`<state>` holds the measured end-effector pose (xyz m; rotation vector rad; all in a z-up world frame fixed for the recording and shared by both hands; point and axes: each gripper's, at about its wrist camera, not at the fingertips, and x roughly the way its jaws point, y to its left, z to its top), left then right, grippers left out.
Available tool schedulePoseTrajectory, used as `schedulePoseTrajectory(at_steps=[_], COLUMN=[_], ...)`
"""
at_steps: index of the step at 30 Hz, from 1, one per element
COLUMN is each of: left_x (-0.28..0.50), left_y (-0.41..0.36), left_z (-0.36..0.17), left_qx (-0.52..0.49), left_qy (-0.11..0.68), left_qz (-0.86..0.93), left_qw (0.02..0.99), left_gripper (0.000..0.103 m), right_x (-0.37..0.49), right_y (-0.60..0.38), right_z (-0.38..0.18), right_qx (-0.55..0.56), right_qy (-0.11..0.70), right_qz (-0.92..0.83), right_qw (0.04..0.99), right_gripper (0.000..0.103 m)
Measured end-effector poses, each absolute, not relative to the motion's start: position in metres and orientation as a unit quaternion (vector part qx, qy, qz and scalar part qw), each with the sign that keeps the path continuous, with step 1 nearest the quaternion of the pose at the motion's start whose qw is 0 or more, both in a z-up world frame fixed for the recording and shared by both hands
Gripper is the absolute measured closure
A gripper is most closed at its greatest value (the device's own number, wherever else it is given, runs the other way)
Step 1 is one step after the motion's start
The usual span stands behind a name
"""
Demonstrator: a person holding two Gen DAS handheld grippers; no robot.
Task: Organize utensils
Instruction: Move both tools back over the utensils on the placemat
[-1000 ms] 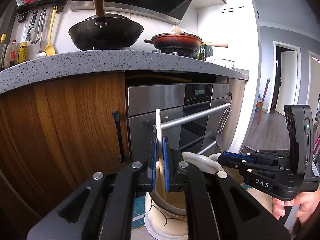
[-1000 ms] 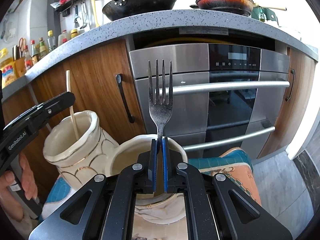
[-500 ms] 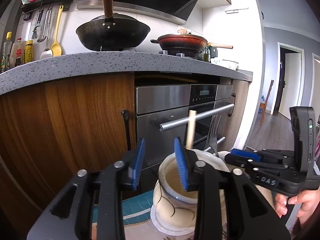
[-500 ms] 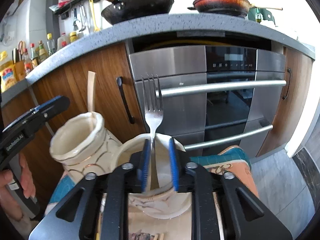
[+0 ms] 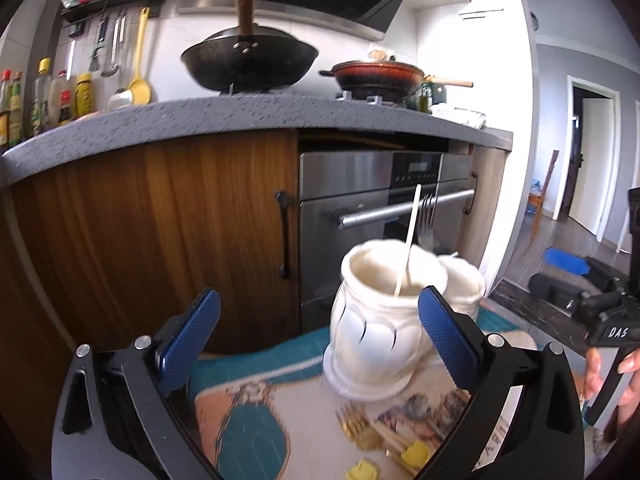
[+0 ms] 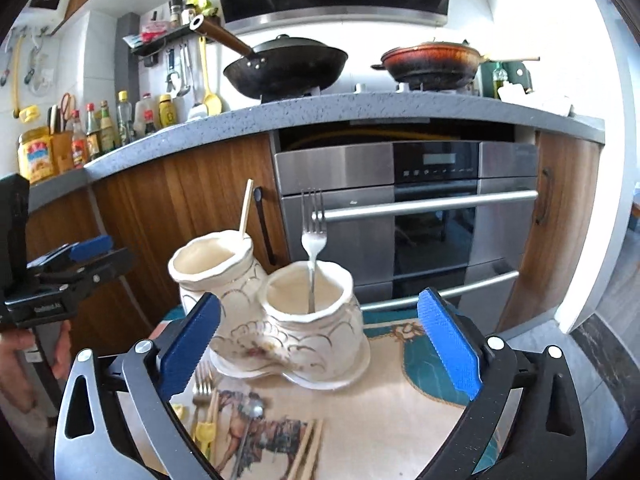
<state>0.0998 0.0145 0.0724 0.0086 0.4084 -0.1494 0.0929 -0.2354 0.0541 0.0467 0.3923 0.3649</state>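
Where the patterned mat is spread in front of the oven, two cream vases are seen standing on it, touching each other. In the left vase one pale wooden stick is leaned against the rim; in the right vase one silver fork is stood upright, tines up. Two pans are set on the counter above: a black wok and a reddish pan.

The left gripper is held with its blue pads spread wide and nothing between them. The right gripper is likewise wide open and empty, with the vases framed between its fingers.

On the mat in front of the vases, loose utensils are laid. From the left wrist view a gold fork and yellow-ended pieces are shown, blurred; from the right wrist view a pair of chopsticks is also shown. Only in the right wrist view is the right vase fully visible; in the left wrist view it is mostly hidden behind the left vase.
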Motion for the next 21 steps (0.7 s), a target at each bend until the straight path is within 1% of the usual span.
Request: schedulePoseTrajectory(at_steps=[3,8,14,21], left_x=[0.088,0.074,0.061,0.053], left_y=[0.019,0.022,0.018,0.018], left_z=[0.063,0.045,0.018,-0.008], left_qx=[-0.005,0.006,0.013,0.009], left_qy=[0.227,0.253,0.291,0.343], left_qz=[-0.073,-0.062,-0.063,-0.072], left_qw=[0.971,0.965,0.954,0.937], left_gripper=[0.005,0.005,0.005,0.005], right_x=[0.085,0.077,0.069,0.056], right_y=[-0.238,-0.250,-0.266,-0.266], right_z=[0.052,0.039,0.016,-0.009], right_qx=[0.011,0.010,0.032,0.023], right_qy=[0.200,0.223,0.260,0.291], right_qz=[0.158,0.144,0.163,0.183], right_qw=[0.967,0.964,0.951,0.939], right_gripper=[0.005,0.005,0.005,0.005])
